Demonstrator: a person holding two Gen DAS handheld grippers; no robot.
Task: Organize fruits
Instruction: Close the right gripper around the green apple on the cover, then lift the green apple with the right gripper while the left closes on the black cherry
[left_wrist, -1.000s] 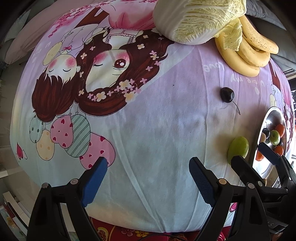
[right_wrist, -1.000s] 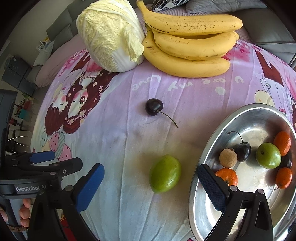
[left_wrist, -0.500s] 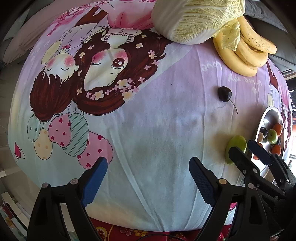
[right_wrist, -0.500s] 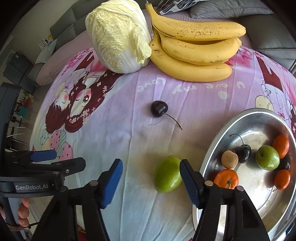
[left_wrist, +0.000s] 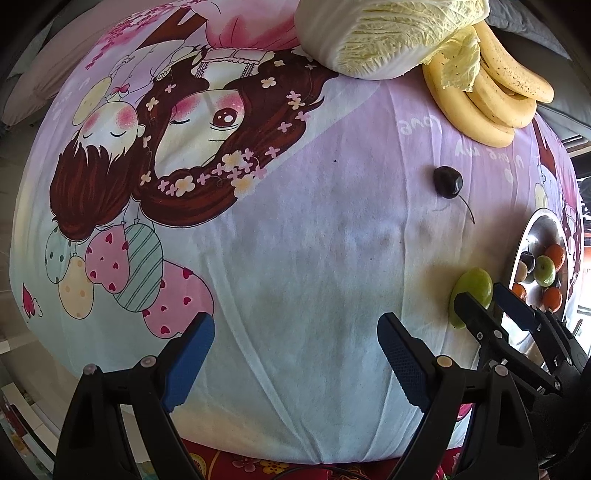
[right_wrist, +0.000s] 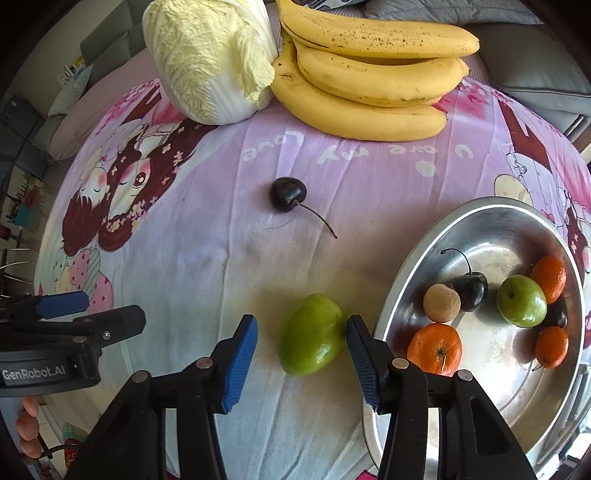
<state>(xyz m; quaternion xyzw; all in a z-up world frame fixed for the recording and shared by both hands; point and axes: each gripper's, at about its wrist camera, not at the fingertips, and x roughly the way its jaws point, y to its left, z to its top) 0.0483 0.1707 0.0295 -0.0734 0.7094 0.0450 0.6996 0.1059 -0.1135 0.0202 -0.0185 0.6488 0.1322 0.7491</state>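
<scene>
My left gripper (left_wrist: 295, 354) hung over the near left part of the cloth (left_wrist: 314, 258), its blue pads spread wide with nothing between them, only the printed cartoon girls and balloons below. In the right wrist view it showed at the far left edge (right_wrist: 92, 314), with my fingers (right_wrist: 27, 428) wrapped round its handle.

Further right, at the far side of the table, a head of napa cabbage (right_wrist: 210, 59) lay on the cloth, touching a bunch of bananas (right_wrist: 369, 74) to its right. Nearer to me, about the middle of the cloth, a dark cherry (right_wrist: 286, 194) lay alone, its stem trailing right.

Nearer still sat the green fruit (right_wrist: 314, 334), just beside the left rim of the metal bowl (right_wrist: 491, 221). My right gripper (right_wrist: 301, 354) stood over it, pointing steeply down, its jaws closing with the fruit between them. The right pad sat right against the fruit's right side; the left pad was apart from it, with a strip of cloth showing between. So the fruit was not gripped yet and lay on the cloth.

In the bowl at the right lay a brown longan (right_wrist: 441, 302), a second cherry (right_wrist: 471, 290), a green apple-like fruit (right_wrist: 521, 301) and three small oranges, one near (right_wrist: 436, 349), one far (right_wrist: 550, 277), one at the right (right_wrist: 552, 347).
</scene>
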